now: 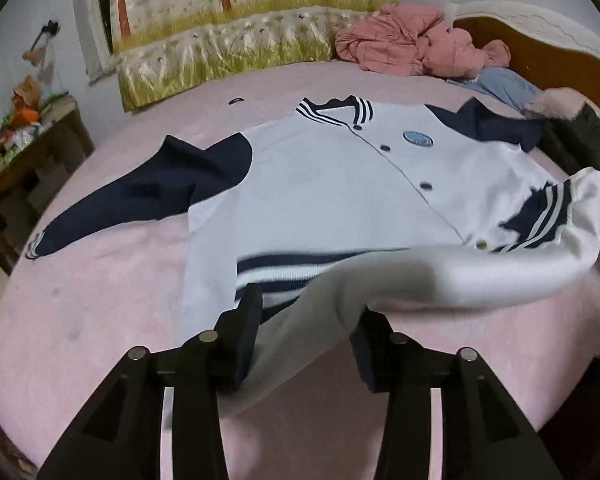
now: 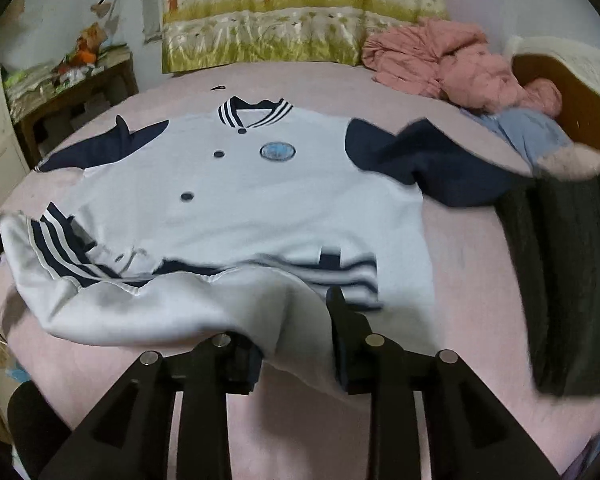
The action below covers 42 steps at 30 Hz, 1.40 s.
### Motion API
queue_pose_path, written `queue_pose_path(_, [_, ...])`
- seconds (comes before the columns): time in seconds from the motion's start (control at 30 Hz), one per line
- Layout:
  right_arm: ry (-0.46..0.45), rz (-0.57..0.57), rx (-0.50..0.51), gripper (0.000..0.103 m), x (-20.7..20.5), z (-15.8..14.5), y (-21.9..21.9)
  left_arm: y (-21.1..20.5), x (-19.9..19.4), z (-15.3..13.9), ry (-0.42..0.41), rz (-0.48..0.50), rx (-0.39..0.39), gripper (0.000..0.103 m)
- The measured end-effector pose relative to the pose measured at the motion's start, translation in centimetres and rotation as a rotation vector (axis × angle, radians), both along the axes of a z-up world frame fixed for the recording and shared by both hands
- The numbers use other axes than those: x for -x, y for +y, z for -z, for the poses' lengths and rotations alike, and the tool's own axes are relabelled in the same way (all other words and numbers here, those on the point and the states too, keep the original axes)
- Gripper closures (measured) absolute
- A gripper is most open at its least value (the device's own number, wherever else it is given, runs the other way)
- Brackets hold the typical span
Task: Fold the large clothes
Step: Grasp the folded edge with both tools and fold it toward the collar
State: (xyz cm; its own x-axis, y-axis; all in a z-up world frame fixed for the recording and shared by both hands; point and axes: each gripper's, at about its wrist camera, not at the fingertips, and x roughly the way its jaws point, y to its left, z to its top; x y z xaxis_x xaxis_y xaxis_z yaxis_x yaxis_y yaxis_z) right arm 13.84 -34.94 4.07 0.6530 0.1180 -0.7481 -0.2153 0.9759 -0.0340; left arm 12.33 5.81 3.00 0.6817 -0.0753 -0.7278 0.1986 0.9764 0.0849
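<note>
A white varsity jacket [image 1: 320, 184] with navy sleeves and a striped collar lies front up on the pink bed [image 1: 112, 300]; it also shows in the right wrist view [image 2: 240, 200]. Its bottom hem is lifted and turned up toward the collar, showing the white lining. My left gripper [image 1: 308, 320] is shut on the hem's left part. My right gripper [image 2: 296, 320] is shut on the hem's right part. The jacket's left sleeve [image 1: 140, 196] lies spread out; the other sleeve [image 2: 432, 164] lies crumpled.
A pink quilted jacket [image 1: 412, 40] and a blue garment [image 1: 504, 84] lie at the bed's far right by the wooden headboard [image 1: 560, 52]. A dark garment [image 2: 572, 264] lies at the right. A floral quilt [image 1: 228, 44] lines the far edge. A cluttered wooden table [image 1: 28, 160] stands left.
</note>
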Motion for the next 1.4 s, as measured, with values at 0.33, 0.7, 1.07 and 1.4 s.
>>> queue_pose_path(0.33, [0.077,-0.015,0.03,0.074,-12.5,1.8,1.5,3.7,-12.1,3.3,0.062,-0.082,0.115,0.066])
queue_pose_path(0.7, [-0.098,0.181,-0.031,0.008,-14.4,2.1,-2.4,5.1,-14.3,3.4,-0.116,-0.13,0.205,0.075])
queue_pose_path(1.07, [0.01,0.222,-0.255,0.008,-12.9,5.1,-8.1,9.2,-12.2,3.9,-0.076,-0.185,0.389,0.018])
queue_pose_path(1.4, [-0.277,0.276,-0.237,0.097,-11.1,3.5,-6.9,9.0,-10.4,3.4,-0.105,-0.096,0.438,0.09])
